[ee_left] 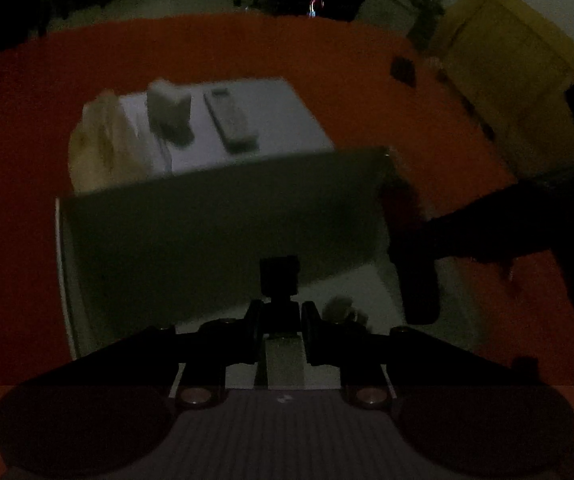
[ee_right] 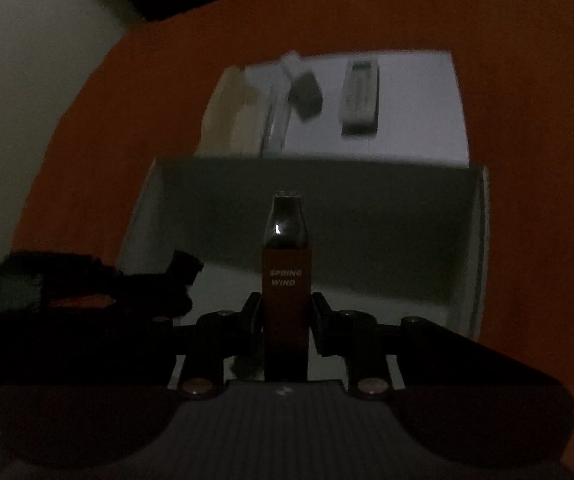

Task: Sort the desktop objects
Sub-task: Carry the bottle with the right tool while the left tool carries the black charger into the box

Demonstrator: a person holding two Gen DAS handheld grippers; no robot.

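The scene is very dark. My left gripper (ee_left: pixel 279 320) is shut on a small dark square object (ee_left: pixel 279 274), held over an open white box (ee_left: pixel 223 232). My right gripper (ee_right: pixel 286 312) is shut on a dark red stick marked SPRING WIND (ee_right: pixel 286 280) with a glossy dark tip, held over the same box (ee_right: pixel 327 224). The right gripper and its stick show at the right of the left wrist view (ee_left: pixel 415 256). The left gripper shows at the left of the right wrist view (ee_right: pixel 175 276).
An orange table (ee_left: pixel 27 140) lies under all. Beyond the box is a white sheet (ee_left: pixel 279 120) with a grey remote (ee_left: pixel 231 120), a white and grey block (ee_left: pixel 169 114) and a beige item (ee_left: pixel 95 140). A small dark object (ee_left: pixel 403 70) lies far right.
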